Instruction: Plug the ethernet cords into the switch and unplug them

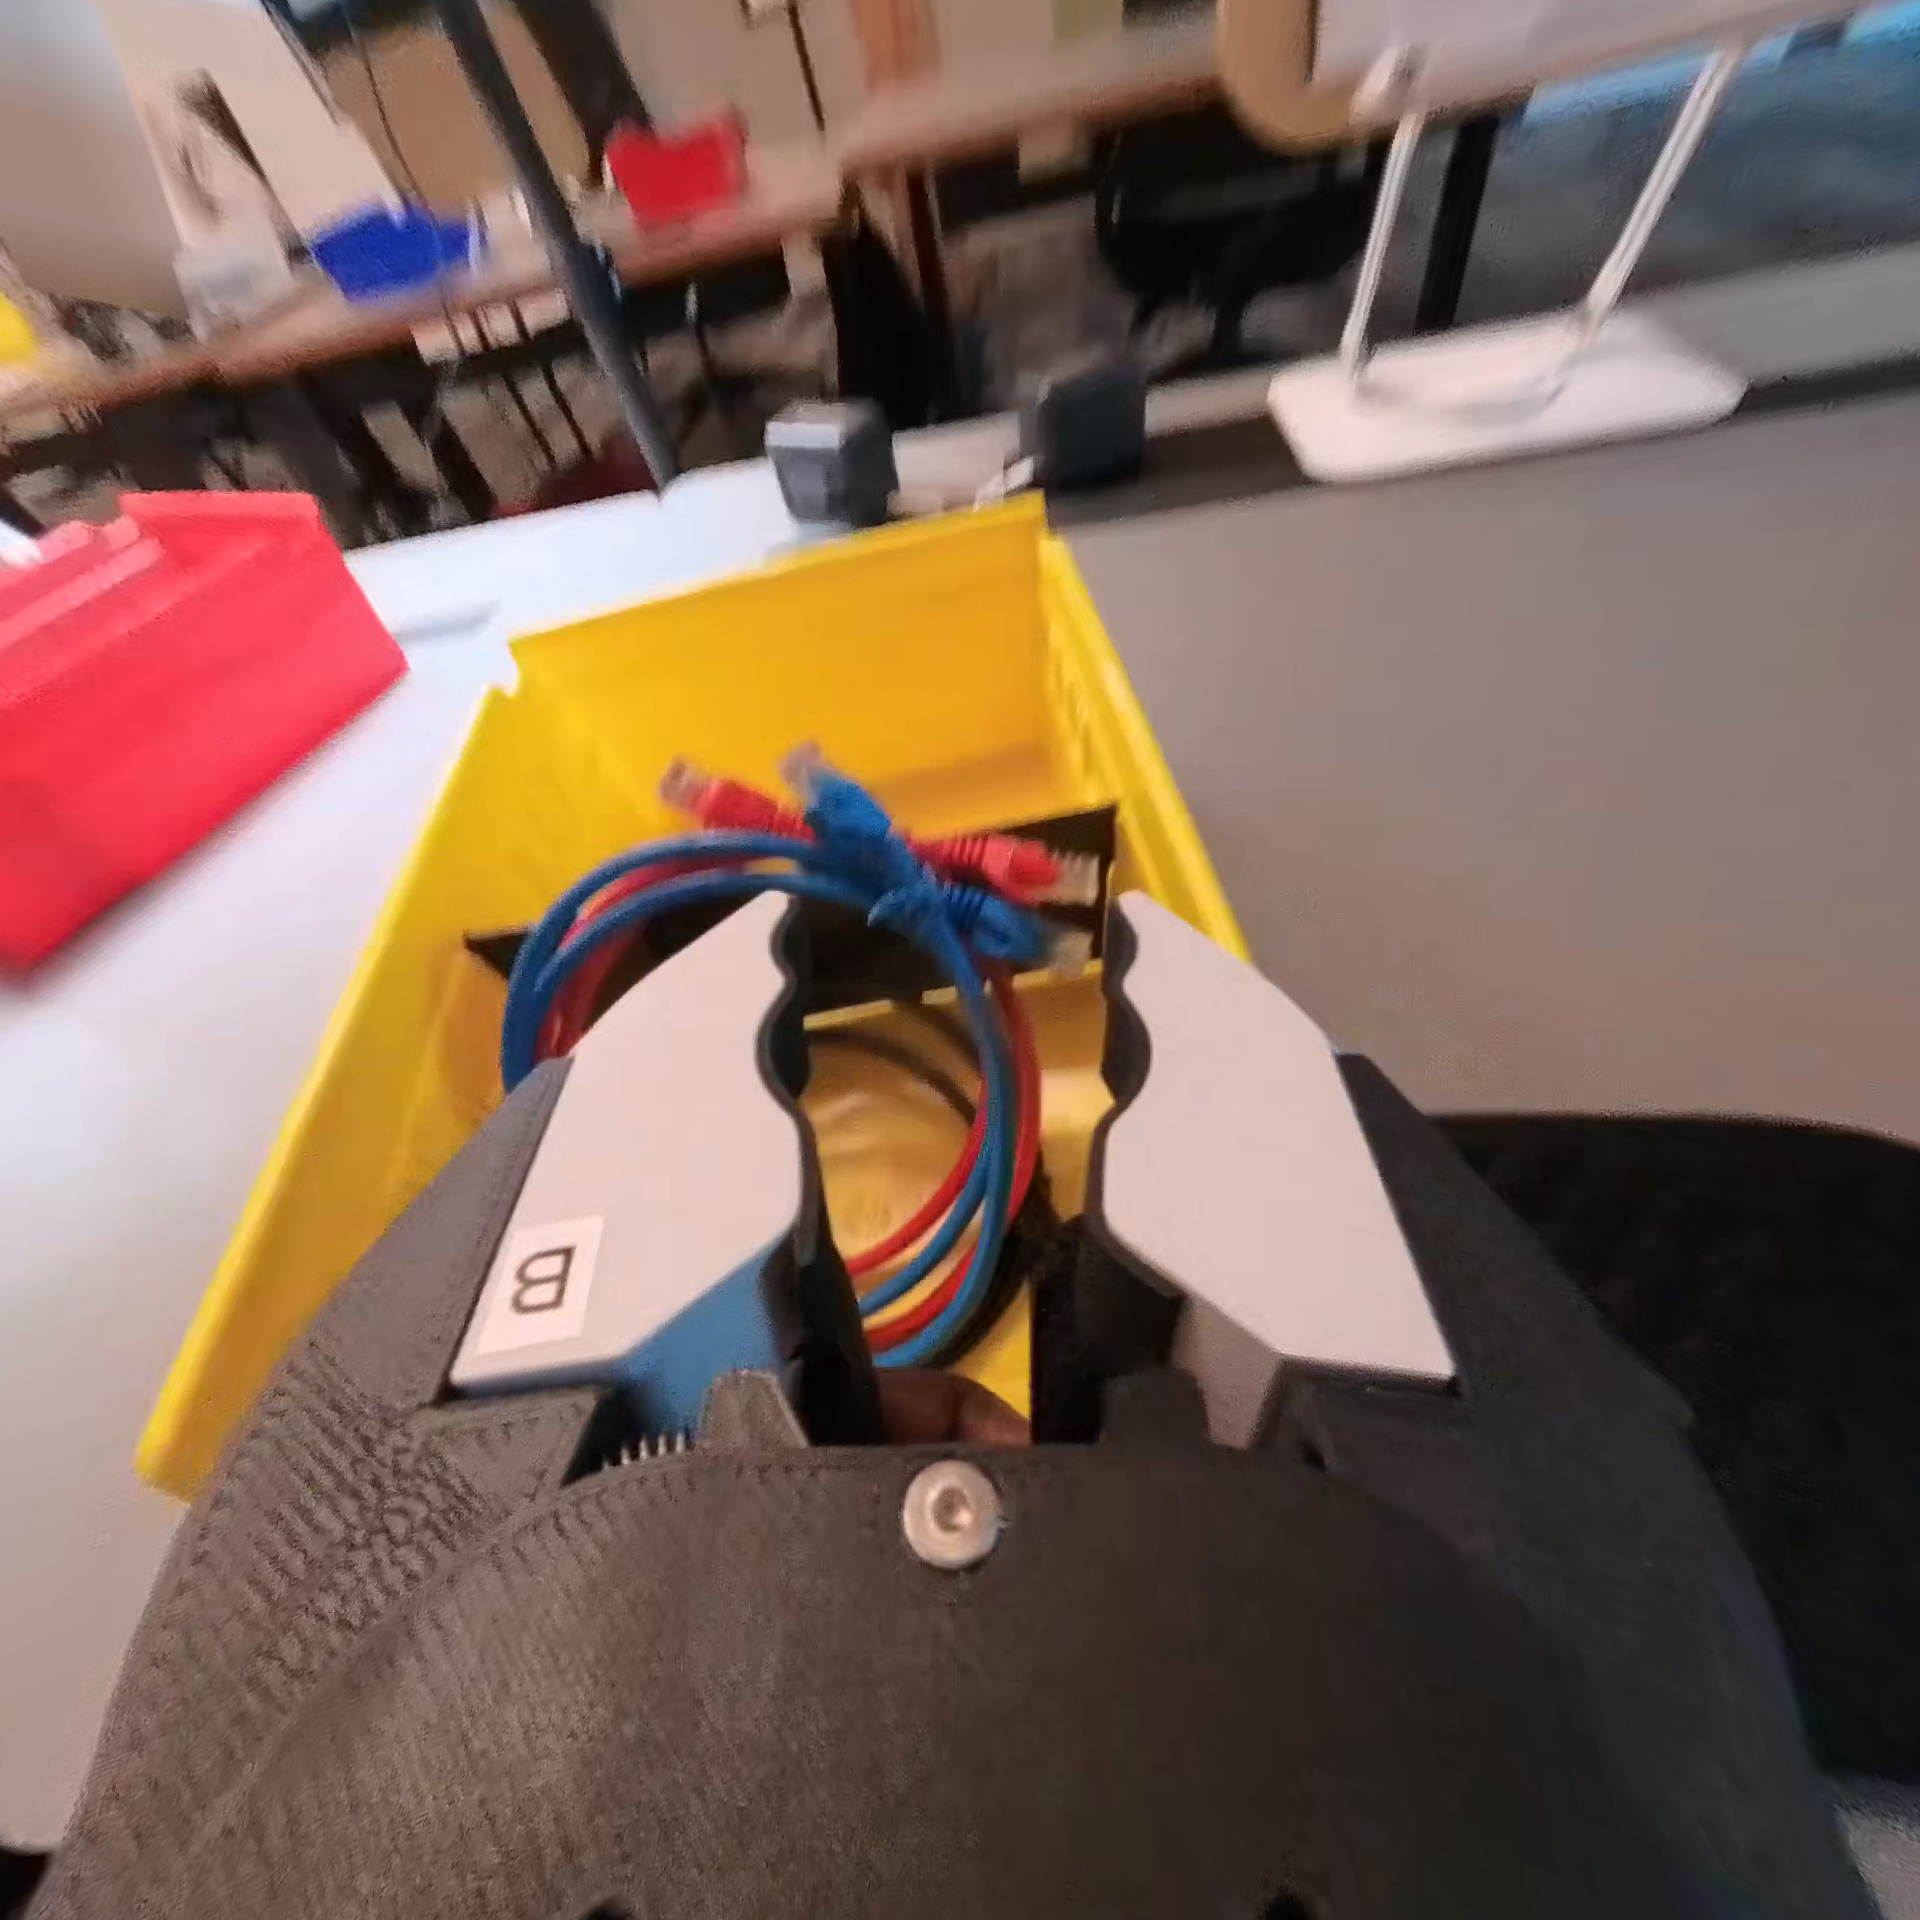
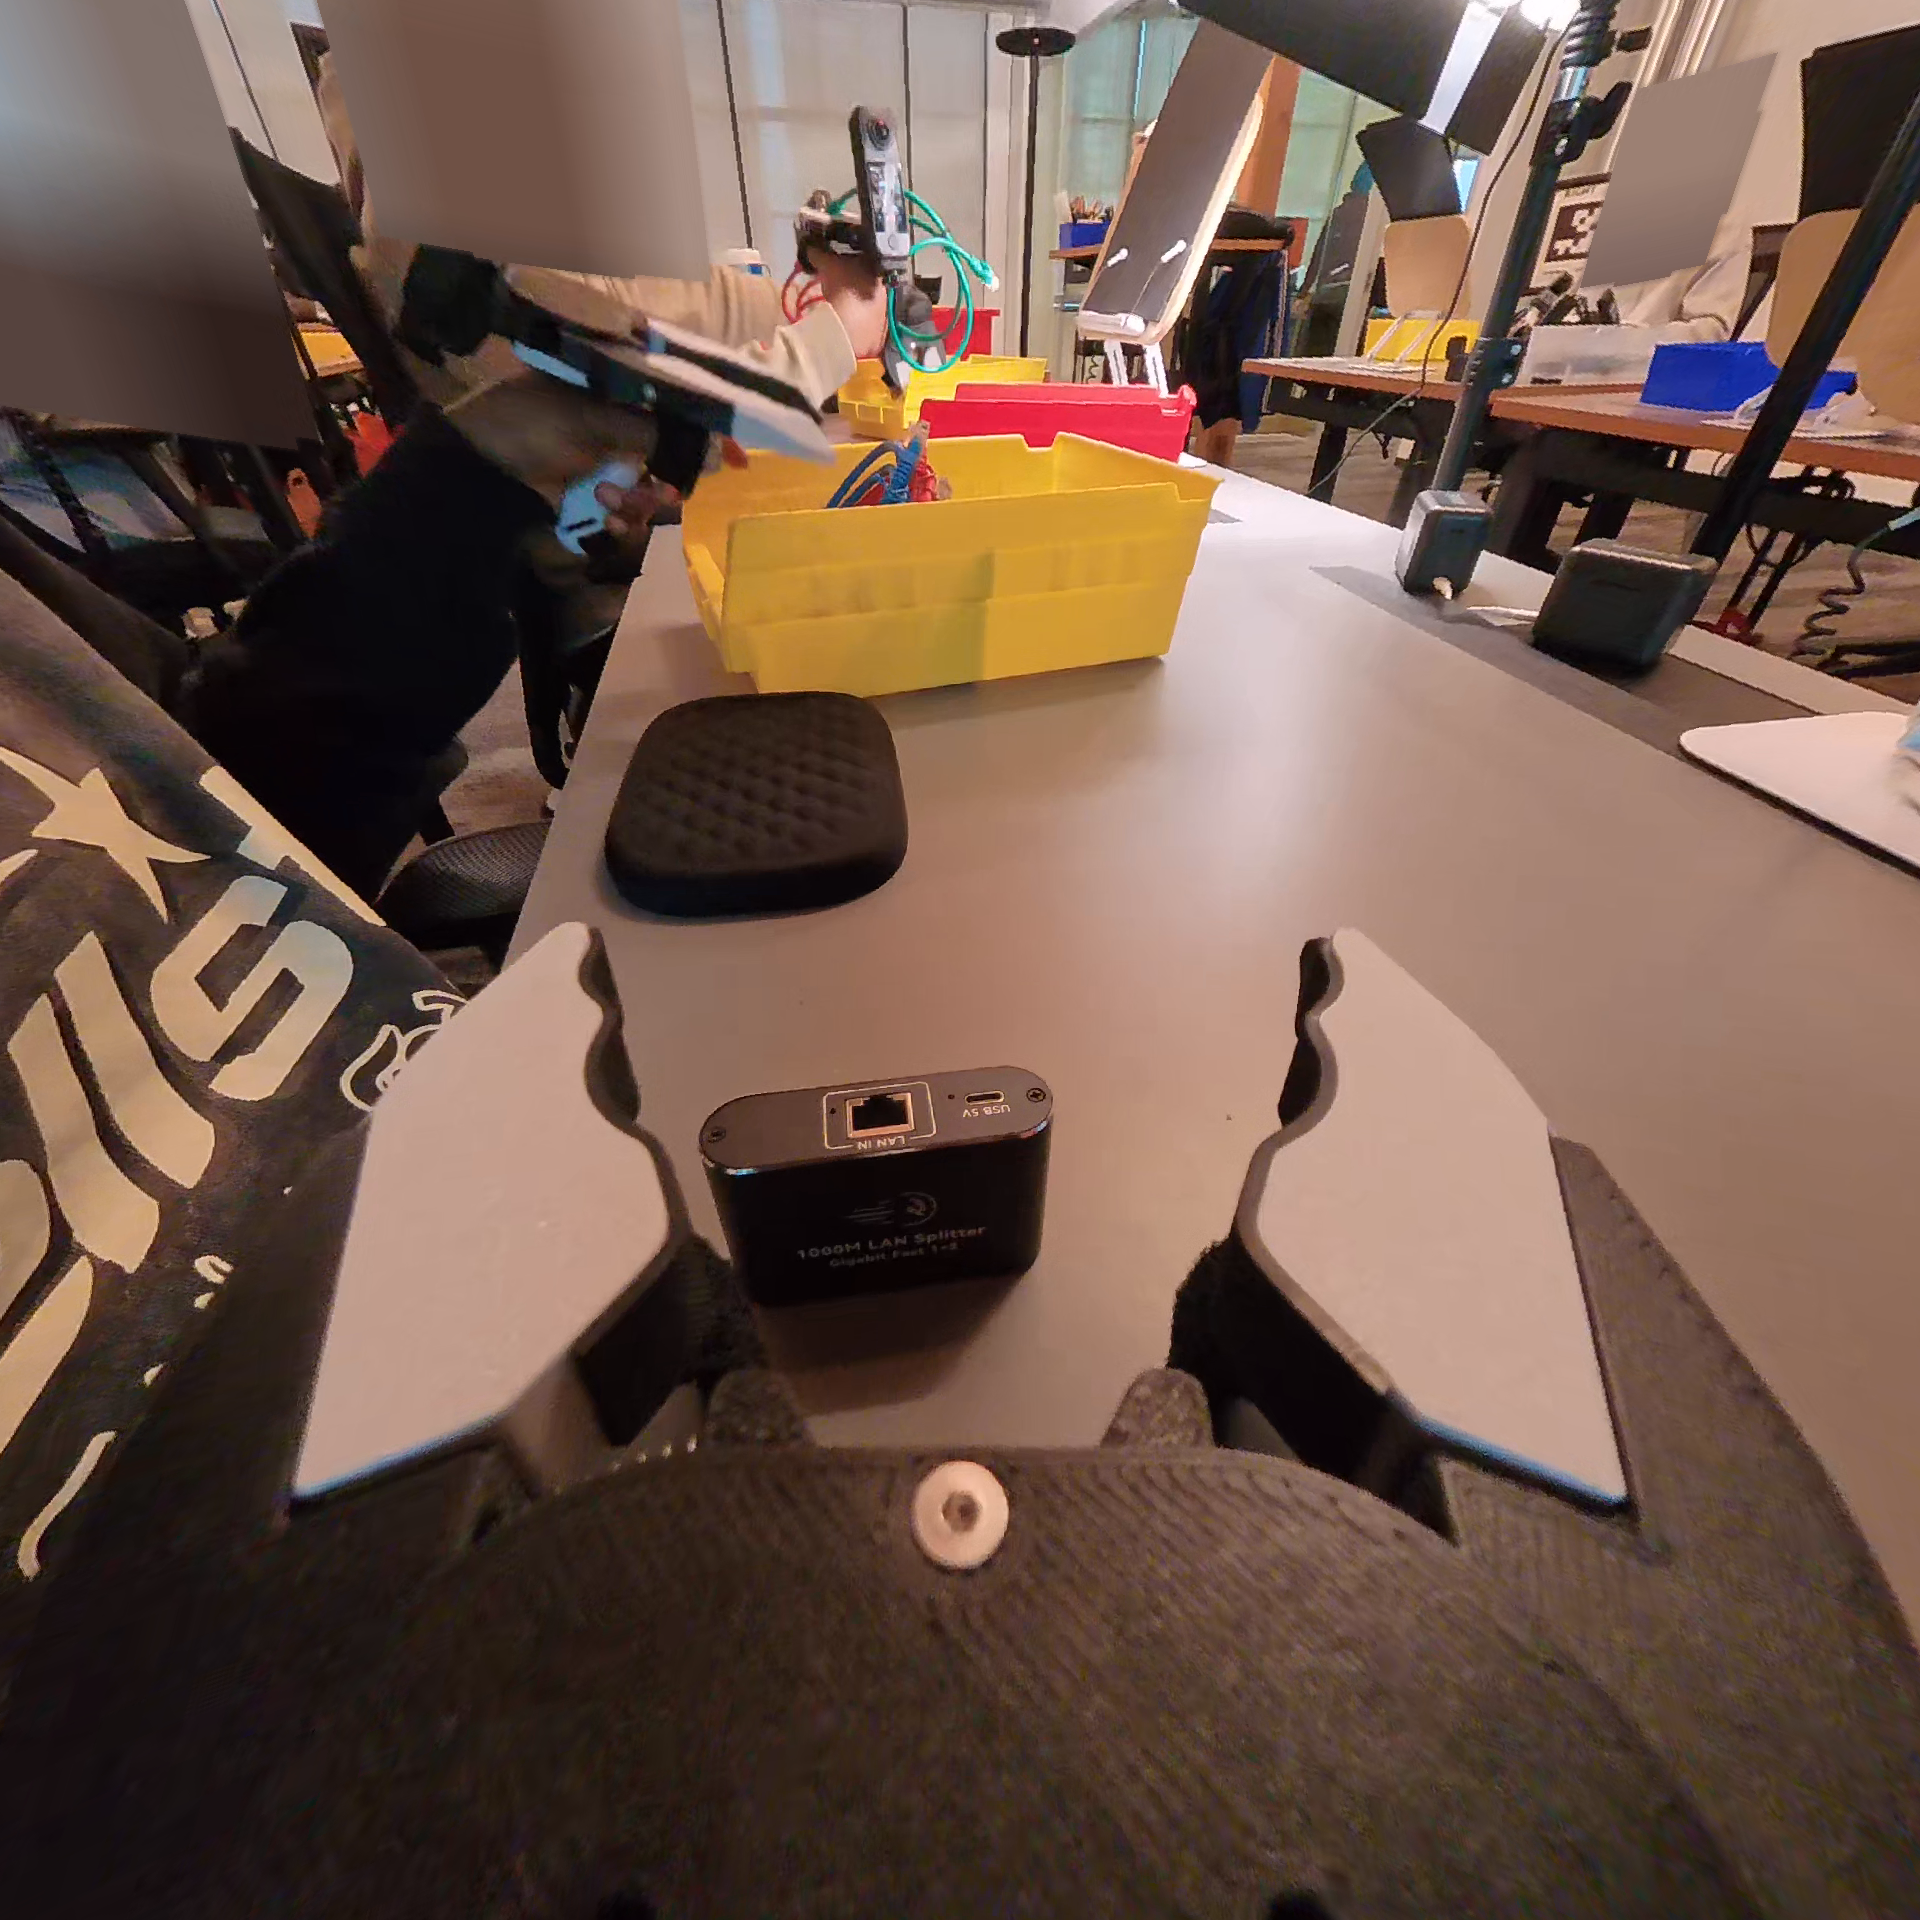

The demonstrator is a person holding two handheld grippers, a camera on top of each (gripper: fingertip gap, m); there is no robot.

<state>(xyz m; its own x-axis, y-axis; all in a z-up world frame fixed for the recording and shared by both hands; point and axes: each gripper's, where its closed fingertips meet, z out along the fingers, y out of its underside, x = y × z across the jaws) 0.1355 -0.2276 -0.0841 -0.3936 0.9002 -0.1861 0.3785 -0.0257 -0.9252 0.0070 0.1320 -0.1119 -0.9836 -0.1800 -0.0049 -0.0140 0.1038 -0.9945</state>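
Coiled red and blue ethernet cords (image 1: 935, 997) lie in the yellow plastic bin (image 1: 644, 790), far left of the small black metal switch (image 2: 876, 1184). The left gripper (image 1: 945, 935) hovers above them, jaws apart; best pinch one plug boot. The right gripper (image 2: 956, 1049), spread wide, brackets the switch on the grey table (image 2: 1299, 831).

A long matte grey table (image 2: 1299, 831) anchors the room. Behind its far end stand wooden-topped workbenches on dark metal legs (image 2: 1455, 390), one carrying a blue plastic bin (image 2: 1725, 374). Beyond these, tall pale windows (image 2: 862, 125) let in daylight (soft and diffuse). Above the grey table's right side hangs a black studio lamp (image 2: 1455, 62) on a dark pole (image 2: 1507, 291).
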